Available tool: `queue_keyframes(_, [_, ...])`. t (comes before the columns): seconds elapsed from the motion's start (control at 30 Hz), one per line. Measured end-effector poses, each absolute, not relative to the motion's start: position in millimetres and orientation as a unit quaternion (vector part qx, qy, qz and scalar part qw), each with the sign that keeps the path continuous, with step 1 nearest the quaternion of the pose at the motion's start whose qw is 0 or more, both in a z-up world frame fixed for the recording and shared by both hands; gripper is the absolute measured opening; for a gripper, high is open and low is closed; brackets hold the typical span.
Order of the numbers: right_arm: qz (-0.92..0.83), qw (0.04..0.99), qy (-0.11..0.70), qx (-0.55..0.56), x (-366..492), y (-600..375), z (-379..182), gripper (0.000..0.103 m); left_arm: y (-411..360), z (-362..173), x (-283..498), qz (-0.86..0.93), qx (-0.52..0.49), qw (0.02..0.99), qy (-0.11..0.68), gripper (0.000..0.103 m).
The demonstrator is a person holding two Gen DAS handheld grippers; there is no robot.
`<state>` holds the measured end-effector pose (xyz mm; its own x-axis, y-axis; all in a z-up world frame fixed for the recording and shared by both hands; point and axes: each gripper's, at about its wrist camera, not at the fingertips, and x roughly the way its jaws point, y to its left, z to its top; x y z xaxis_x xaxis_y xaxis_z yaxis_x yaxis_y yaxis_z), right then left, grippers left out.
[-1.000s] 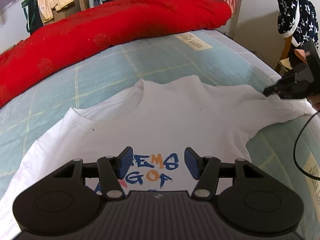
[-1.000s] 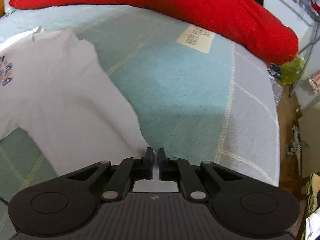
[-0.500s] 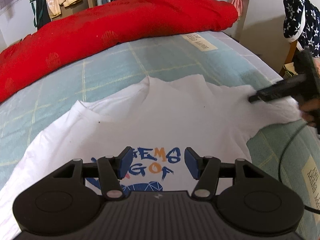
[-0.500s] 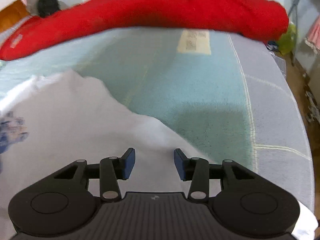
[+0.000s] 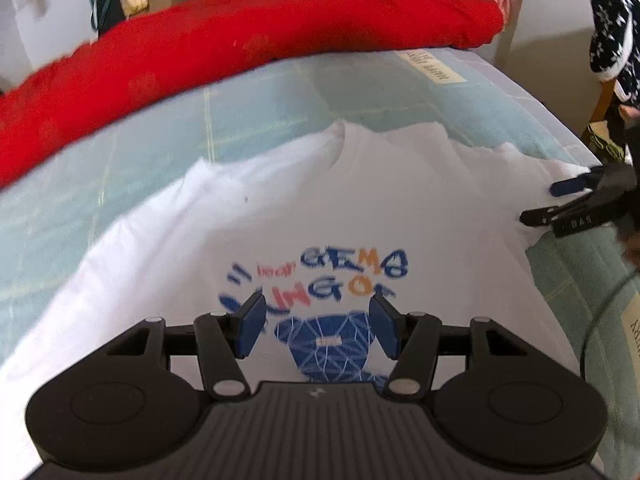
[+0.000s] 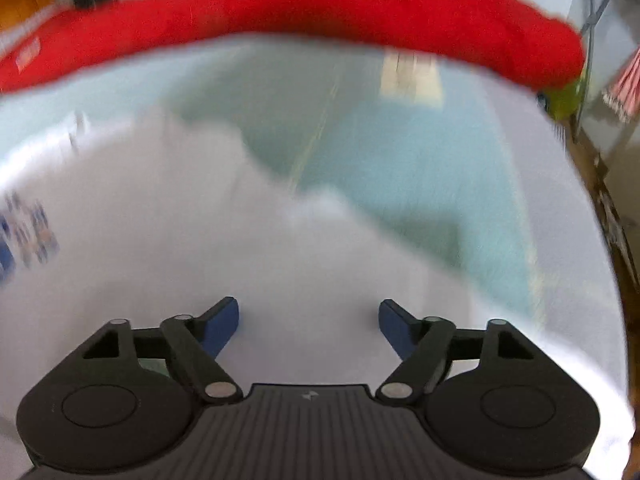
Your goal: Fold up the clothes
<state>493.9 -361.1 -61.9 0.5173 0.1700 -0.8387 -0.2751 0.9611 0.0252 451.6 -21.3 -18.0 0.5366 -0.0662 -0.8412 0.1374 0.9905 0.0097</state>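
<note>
My right gripper [image 6: 309, 322] has just let go — a second ago its jaws were pinched together on the edge of the white T-shirt [image 5: 360, 208], at the sleeve end, and they have been opening since, so they now stand wide with nothing pressed between them; the cloth merely lies under and beyond the blue pads [image 6: 219, 326]. I read that as the sleeve laid down and released, so this small spreading or tucking move is done and the real folds are not yet begun. The shirt has also slid nearer in the left view: more of the blue-and-orange print [image 5: 320, 280] shows than before. It lies face up on the pale green bedspread [image 5: 256, 112], collar toward the far red quilt [image 5: 248, 28], body toward me; my left gripper [image 5: 318, 330] hangs over the printed chest, jaws about half open and holding nothing, the print showing in the gap. In that same view the right gripper sits at the shirt's right edge, over the sleeve; the right view is blurred, so whether its fingertips touch the fabric I cannot quite tell.
</note>
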Motion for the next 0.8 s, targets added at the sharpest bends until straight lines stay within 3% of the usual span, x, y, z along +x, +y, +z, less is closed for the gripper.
queue_keyframes(0.03, [0.119, 0.872, 0.472, -0.047, 491, -362, -68, 0.103, -18, -24, 450, -0.057, 0.029, 0.872, 0.485, 0.058])
queue_keyframes(0.2, [0.101, 0.881, 0.461, -0.016, 481, -366, -71, 0.103, 6, -56, 440, -0.047, -0.026, 0.841, 0.539, 0.058])
queue_keyframes(0.5, [0.102, 0.862, 0.497, -0.016, 497, -365, -62, 0.103, 76, -27, 414, -0.020, -0.097, 0.871, 0.481, 0.056])
queue_keyframes(0.67, [0.097, 0.866, 0.490, 0.017, 474, -352, -40, 0.103, 134, -37, 448, 0.006, -0.187, 0.875, 0.446, 0.054])
queue_keyframes(0.8, [0.102, 0.874, 0.475, 0.024, 455, -326, -23, 0.103, 133, -63, 492, -0.050, -0.188, 0.871, 0.452, 0.055])
